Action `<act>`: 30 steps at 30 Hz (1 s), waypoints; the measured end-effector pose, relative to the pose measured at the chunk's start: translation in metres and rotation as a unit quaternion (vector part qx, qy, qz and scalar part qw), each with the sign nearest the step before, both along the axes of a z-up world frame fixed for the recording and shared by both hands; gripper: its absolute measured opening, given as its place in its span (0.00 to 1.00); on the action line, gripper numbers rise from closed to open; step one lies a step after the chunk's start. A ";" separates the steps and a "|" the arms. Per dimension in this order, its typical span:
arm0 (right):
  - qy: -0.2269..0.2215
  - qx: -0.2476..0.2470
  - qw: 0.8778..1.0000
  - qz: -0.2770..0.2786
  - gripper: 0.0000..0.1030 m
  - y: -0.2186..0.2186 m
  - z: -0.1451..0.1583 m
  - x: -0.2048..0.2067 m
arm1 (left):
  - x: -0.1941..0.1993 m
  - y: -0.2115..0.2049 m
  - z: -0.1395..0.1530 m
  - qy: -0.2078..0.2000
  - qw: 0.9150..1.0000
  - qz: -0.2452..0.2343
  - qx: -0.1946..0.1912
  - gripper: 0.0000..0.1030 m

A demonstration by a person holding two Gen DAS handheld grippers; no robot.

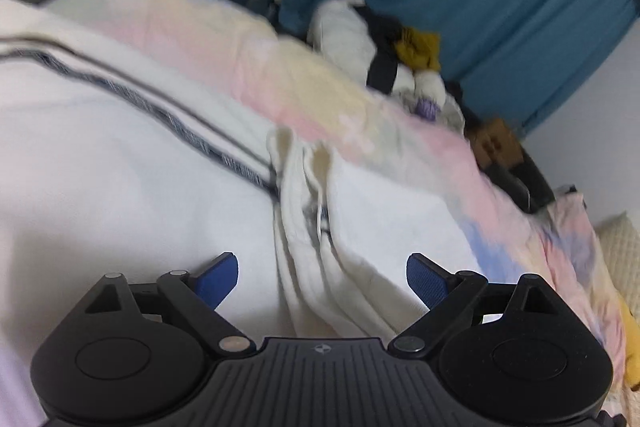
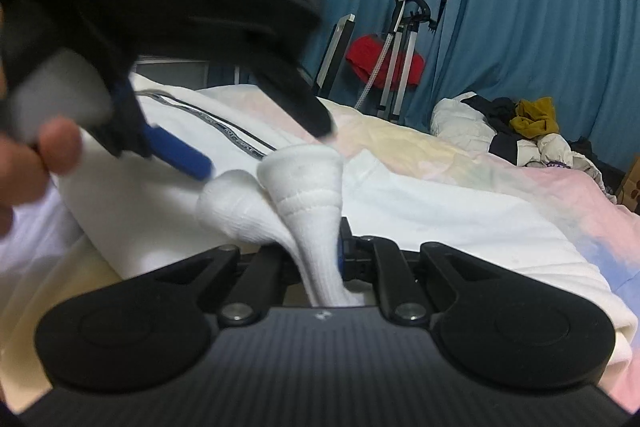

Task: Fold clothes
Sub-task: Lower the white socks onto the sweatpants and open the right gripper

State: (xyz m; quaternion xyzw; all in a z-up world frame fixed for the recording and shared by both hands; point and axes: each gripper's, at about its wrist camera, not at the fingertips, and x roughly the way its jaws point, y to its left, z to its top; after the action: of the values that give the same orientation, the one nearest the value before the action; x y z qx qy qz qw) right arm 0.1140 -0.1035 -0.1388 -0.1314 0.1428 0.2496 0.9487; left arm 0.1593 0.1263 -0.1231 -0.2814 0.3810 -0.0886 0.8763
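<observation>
R gripper [image 2: 334, 259] is clamped on a bunched strip of white ribbed knit fabric [image 2: 308, 187], jaws pinched tight w/ the cloth fanning out above them. It belongs to the white garment w/ a dark striped band [image 1: 120, 155], which lies spread over the pastel pink-yellow bed cover [image 1: 312, 83], toward the bed's near edge. L gripper [image 1: 322, 279] hangs just above the same bunched folds, blue-padded fingers [image 1: 218, 279] wide apart, gripping nothing; motion blur on it in the right wrist view.

Judgement: step in hand is getting a second hold to pull the cloth flat. To do it well, bring L down on the folds near R's pinch but not overlapping, close only on one layer group, then draw both apart along the bed edge so the fold line stays straight.

Count: 1 white garment being handled, 2 grippers, 1 pile of mixed clothes [image 2: 516, 131] at the bed's far right corner, 1 red item [image 2: 384, 61] on a stand by the blue curtains [image 2: 540, 7].
</observation>
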 end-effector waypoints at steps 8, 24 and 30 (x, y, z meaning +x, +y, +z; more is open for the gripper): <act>-0.021 0.000 1.000 0.001 0.11 0.004 0.001 -0.008 | 0.025 -0.001 -0.018 0.031 0.997 -0.053 -0.047 0.87; 0.027 0.050 0.998 0.004 0.50 -0.011 0.010 0.000 | 0.029 0.001 -0.023 0.023 0.998 -0.044 -0.048 0.76; 0.044 0.062 0.997 -0.004 0.59 -0.020 0.017 -0.011 | 0.015 0.008 -0.011 0.011 0.998 -0.014 -0.054 0.81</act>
State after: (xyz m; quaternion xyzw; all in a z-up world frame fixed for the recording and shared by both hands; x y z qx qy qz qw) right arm 0.1033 -0.1234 -0.1214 -0.0604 0.1692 0.2594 0.9489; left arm 0.1744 0.1341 -0.1344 -0.3237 0.3887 -0.1182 0.8545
